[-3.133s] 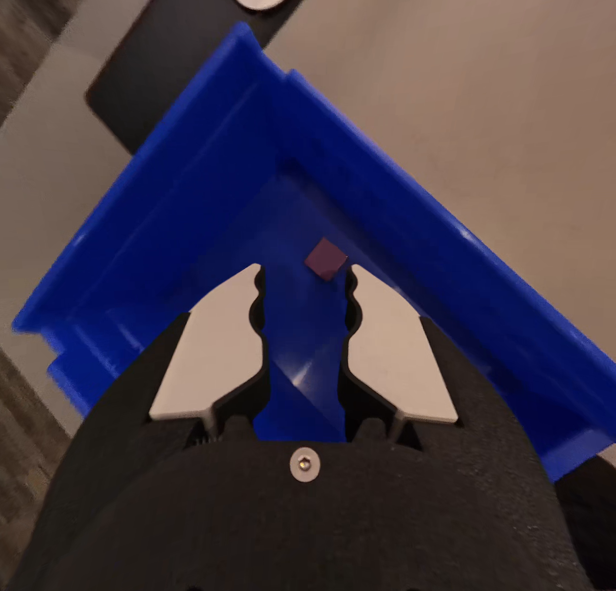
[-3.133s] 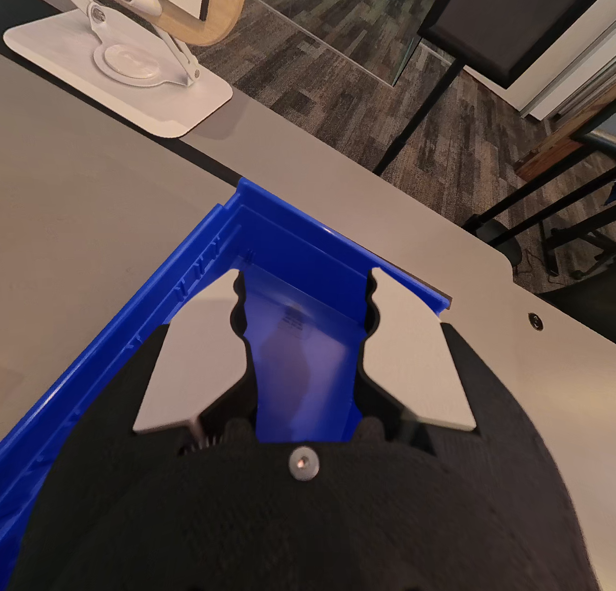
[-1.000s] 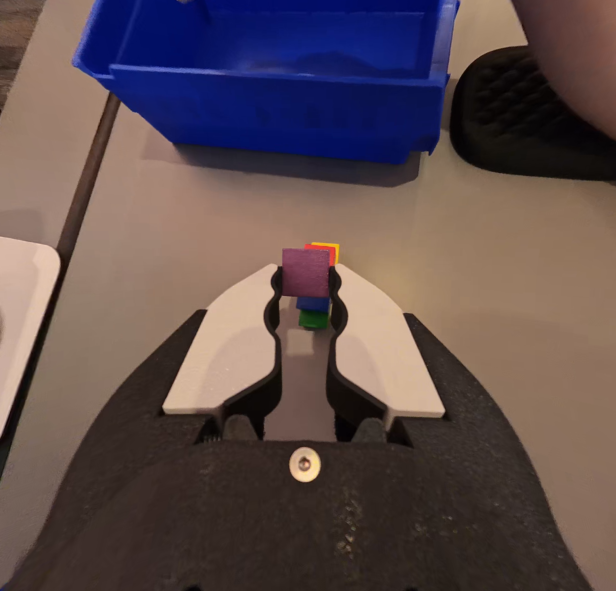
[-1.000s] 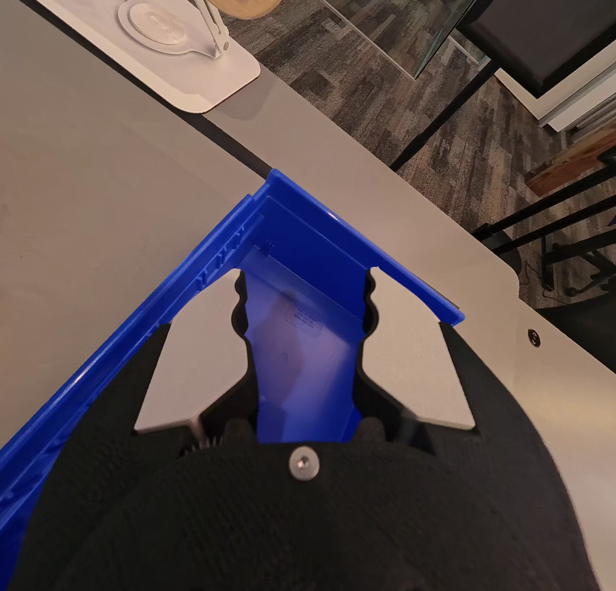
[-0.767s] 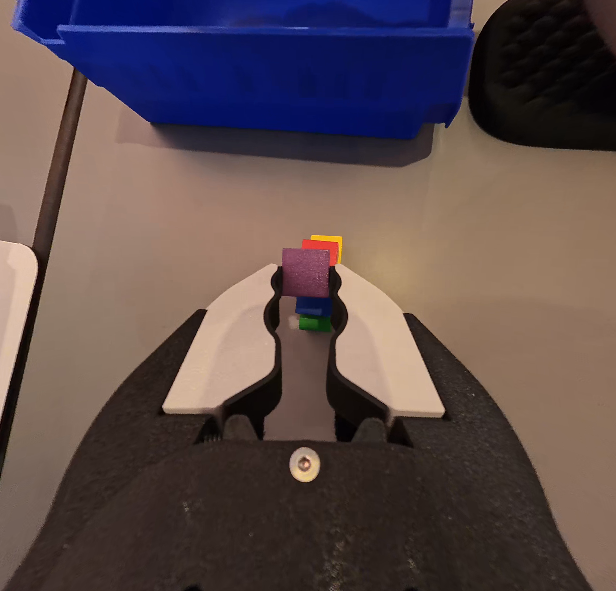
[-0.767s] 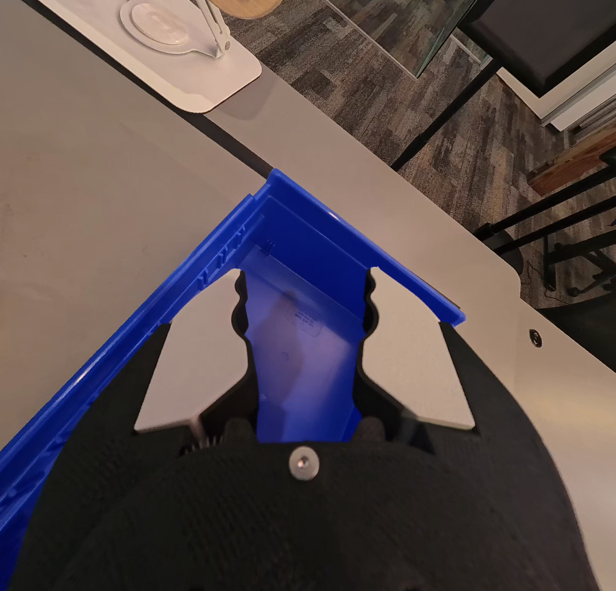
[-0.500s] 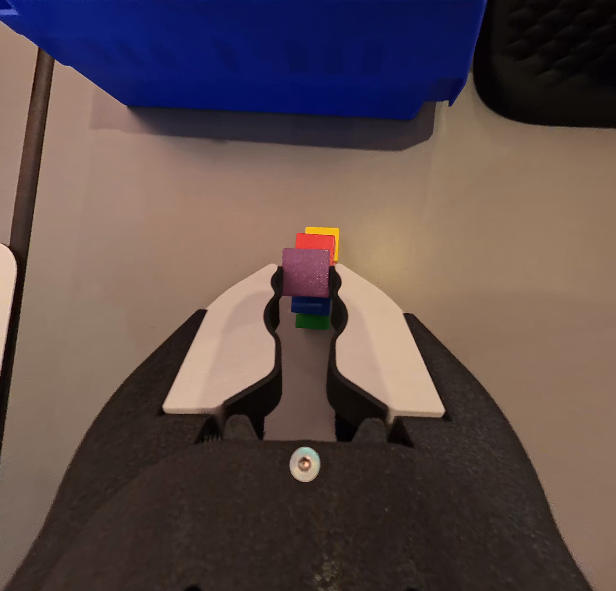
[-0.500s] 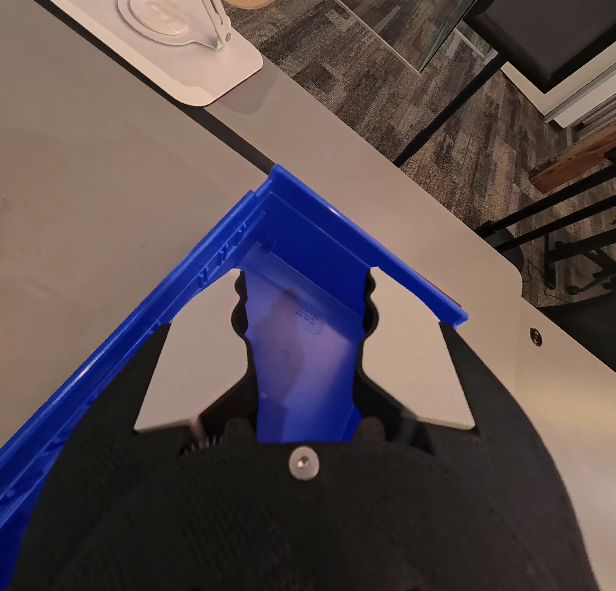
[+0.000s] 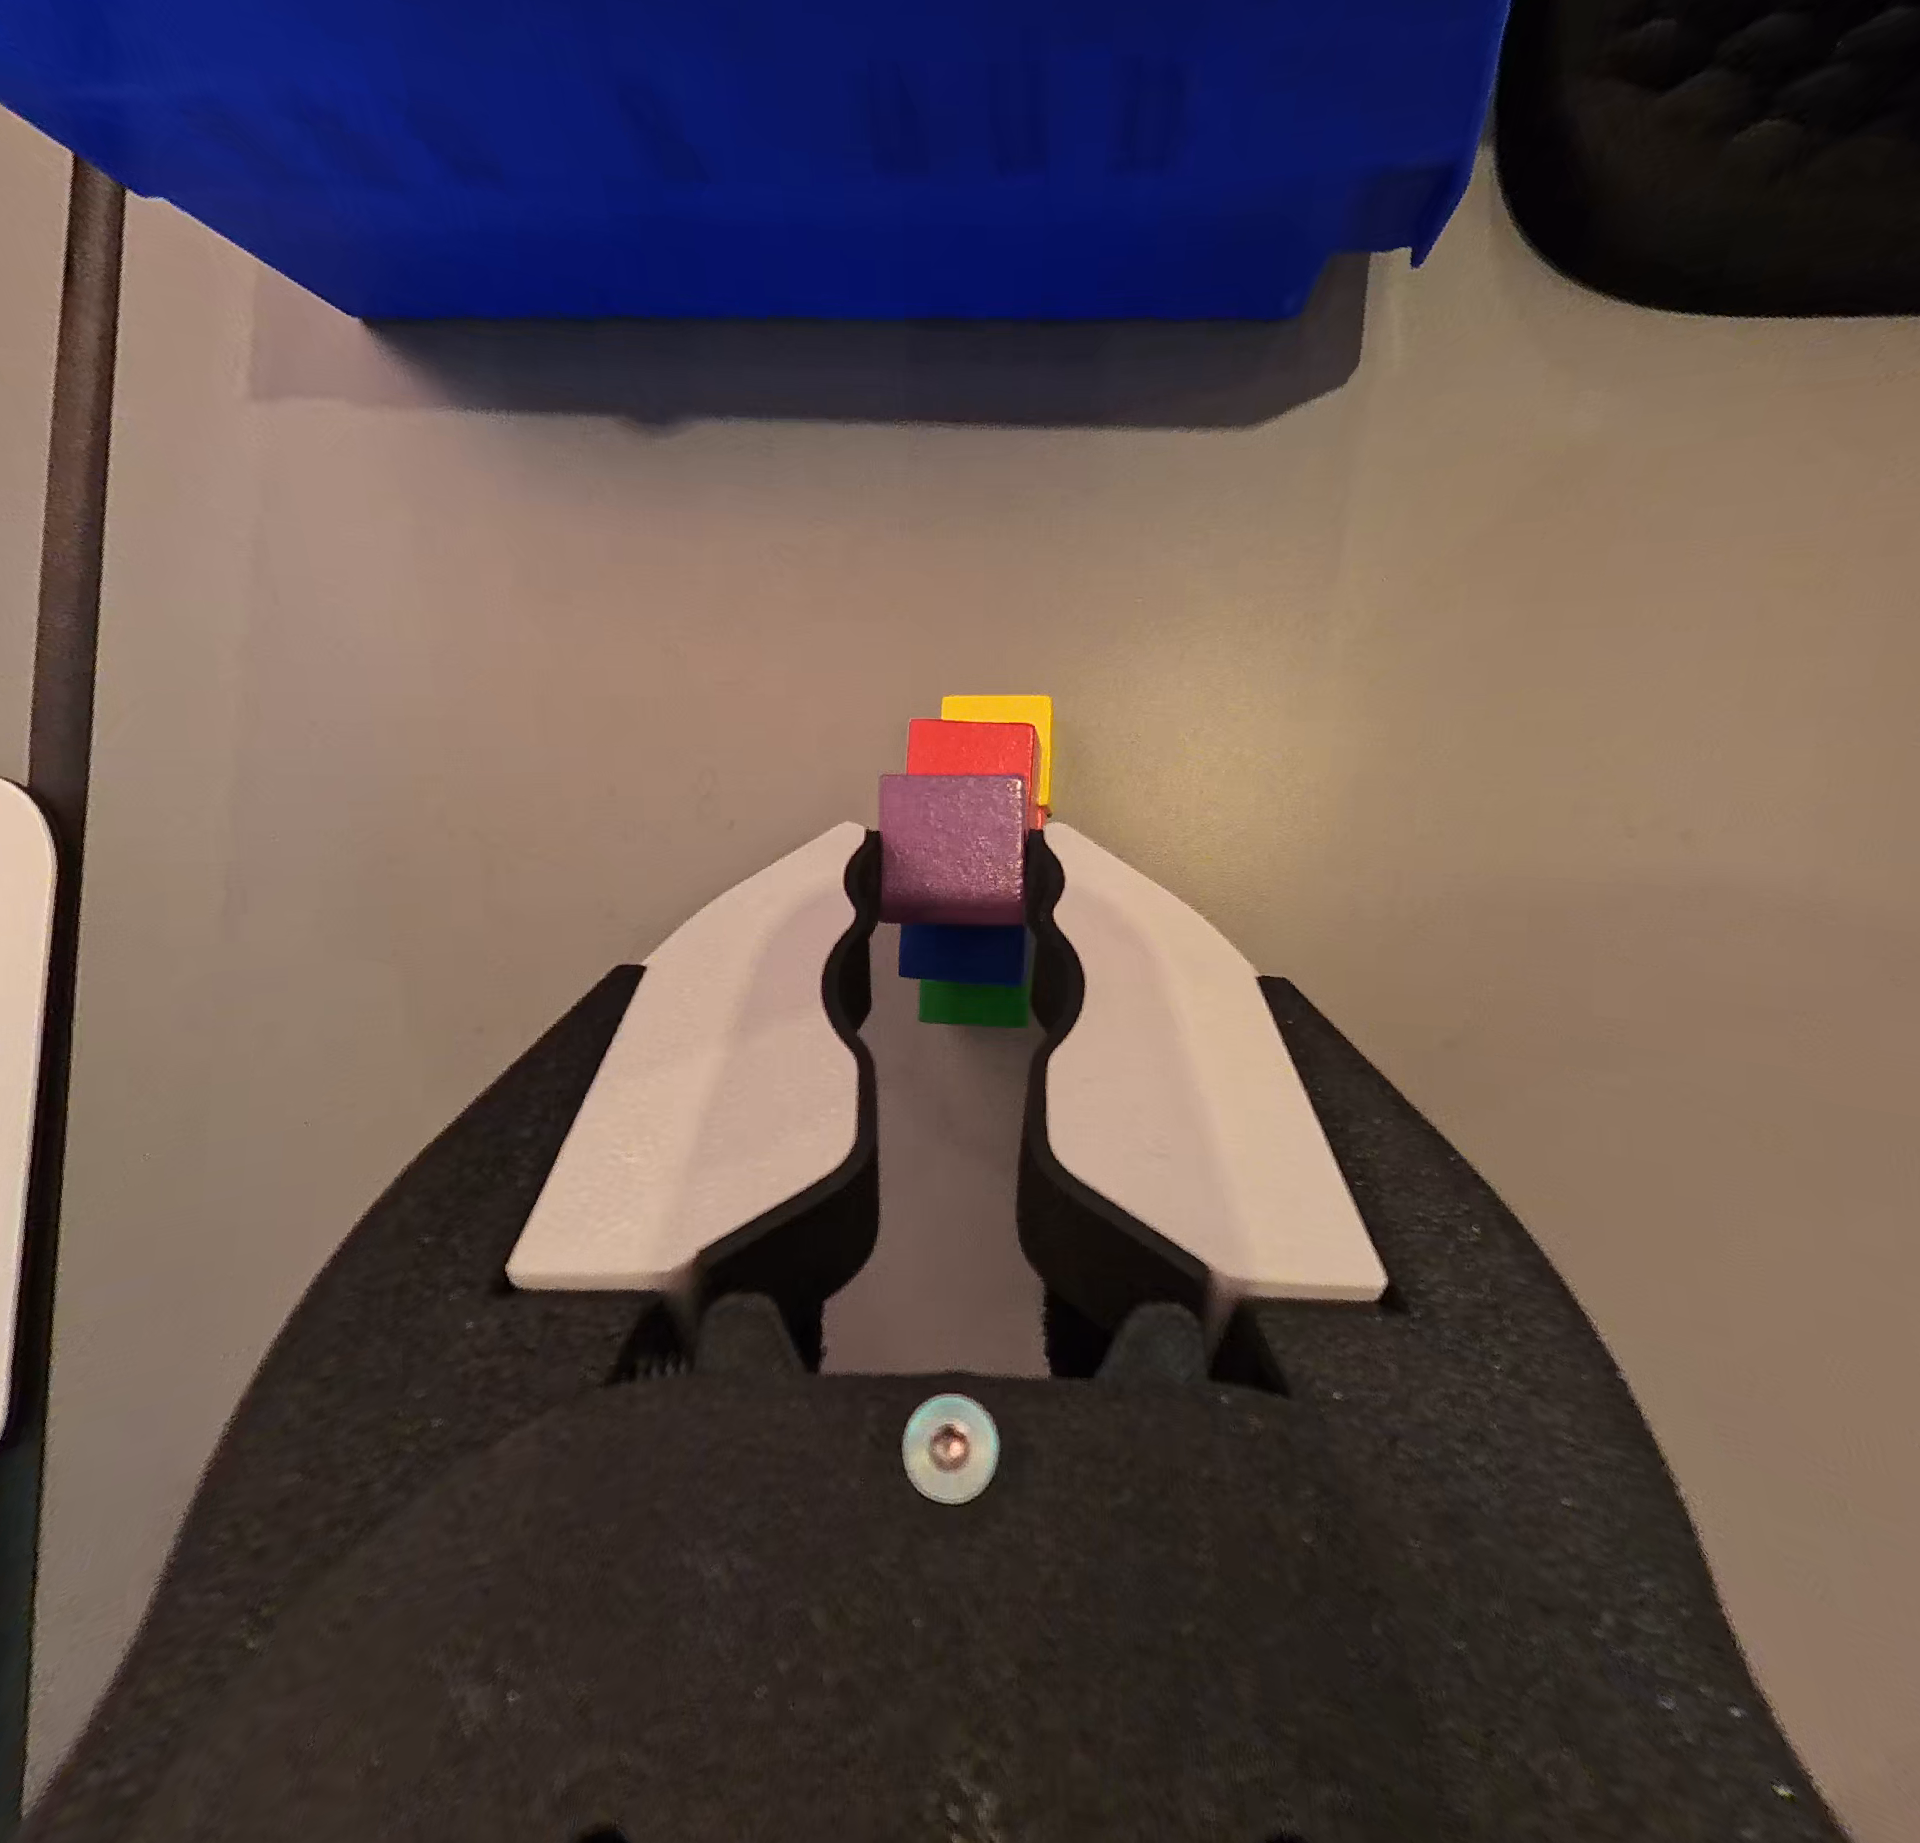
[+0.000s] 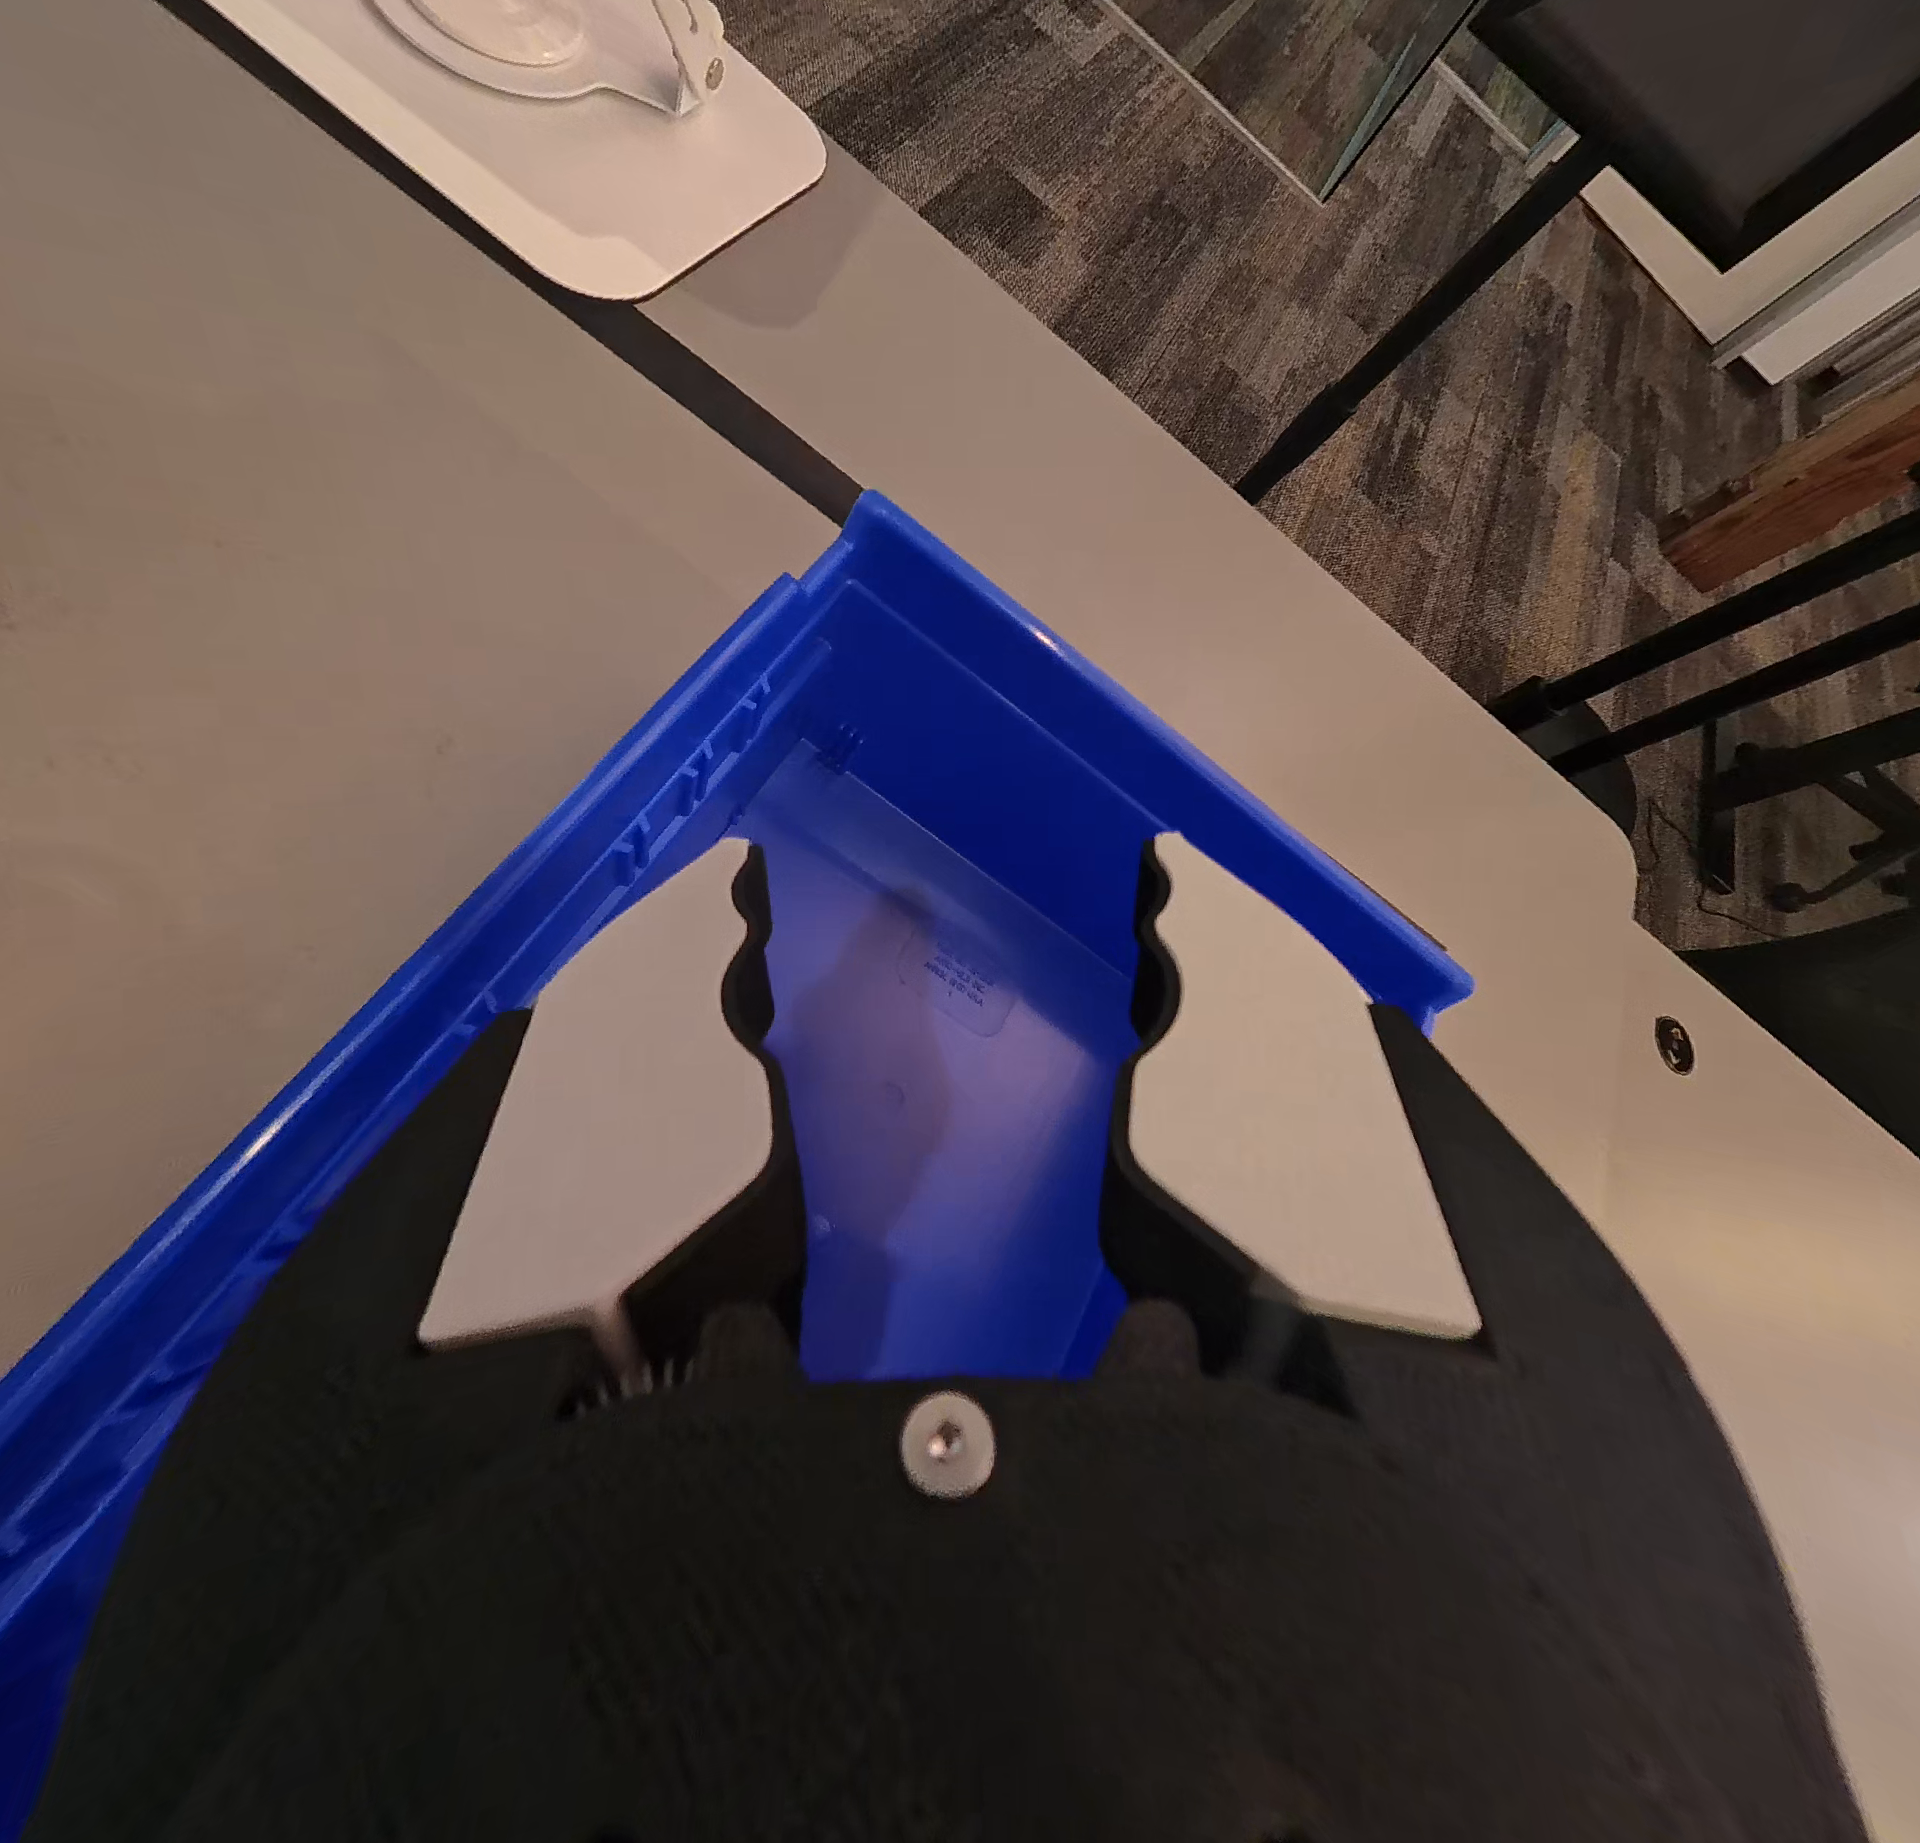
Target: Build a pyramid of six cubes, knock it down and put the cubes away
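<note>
Left wrist view: left gripper (image 9: 951,853) pinches purple cube (image 9: 951,846), directly above stacked cubes; red cube (image 9: 971,749), yellow cube (image 9: 1013,728) farther, blue cube (image 9: 961,954), green cube (image 9: 971,1001) nearer. Placement looks straight down. Right wrist view: right gripper (image 10: 948,946) spread, holding nothing, over blue bin (image 10: 1143,744).

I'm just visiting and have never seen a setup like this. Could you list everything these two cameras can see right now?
Purple cube: one, purple, clamped between the left gripper's tips above the other cubes.
Red cube: one, red, just beyond the purple one.
Yellow cube: one, yellow, behind the red.
Blue cube: one, blue, below the purple.
Green cube: one, green, nearest the camera.
Bin: one, blue, beyond the cubes; no cubes on the part of its floor that shows.
Table: one, grey.
White stand base: one, at the table's far edge.
Black pad: one, right of the bin.
Left gripper: shut on the purple cube.
Right gripper: open, over the bin.
</note>
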The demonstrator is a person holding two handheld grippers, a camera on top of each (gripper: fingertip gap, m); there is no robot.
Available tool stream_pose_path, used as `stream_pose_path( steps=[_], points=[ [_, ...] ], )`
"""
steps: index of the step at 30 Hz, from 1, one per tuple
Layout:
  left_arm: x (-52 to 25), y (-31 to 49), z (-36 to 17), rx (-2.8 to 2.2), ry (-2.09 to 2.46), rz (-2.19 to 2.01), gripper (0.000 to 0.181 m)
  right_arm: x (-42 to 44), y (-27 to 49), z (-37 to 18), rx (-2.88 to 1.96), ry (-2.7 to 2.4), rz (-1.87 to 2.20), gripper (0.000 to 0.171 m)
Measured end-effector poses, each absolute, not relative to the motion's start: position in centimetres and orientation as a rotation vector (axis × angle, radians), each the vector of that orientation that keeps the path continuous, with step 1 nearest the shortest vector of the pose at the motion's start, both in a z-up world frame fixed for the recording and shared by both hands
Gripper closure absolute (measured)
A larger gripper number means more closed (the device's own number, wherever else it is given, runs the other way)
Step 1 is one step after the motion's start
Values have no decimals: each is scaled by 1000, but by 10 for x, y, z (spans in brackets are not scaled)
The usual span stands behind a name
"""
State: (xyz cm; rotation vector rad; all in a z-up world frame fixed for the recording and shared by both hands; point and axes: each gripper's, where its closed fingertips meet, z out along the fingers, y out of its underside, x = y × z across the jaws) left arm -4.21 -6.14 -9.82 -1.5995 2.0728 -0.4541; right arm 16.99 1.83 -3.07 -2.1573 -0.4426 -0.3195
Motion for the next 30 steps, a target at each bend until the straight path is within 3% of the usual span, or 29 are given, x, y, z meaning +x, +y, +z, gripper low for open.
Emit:
stream_pose_path(
  steps=[5,9,14,18,24,30],
  points=[
    [-42,-61,-99,-1604,2068,-446,154,170,19,-33,-2165,-447,-318,102],
    [-43,-54,-98,-1611,2042,-396,123,169,18,-34,-2170,-454,-319,102],
    [-41,-65,-69,-1540,1990,-513,127,170,18,-32,-2166,-453,-321,102],
    [-46,-56,-11,-1429,1792,-577,127,174,16,-22,-2135,-438,-350,102],
    [-92,-47,102,-1276,1387,-874,126,171,2,52,-1882,-280,-302,98],
    [-133,-46,151,-1047,1089,-1071,131,103,-36,138,-1527,-416,-98,91]
  ],
)
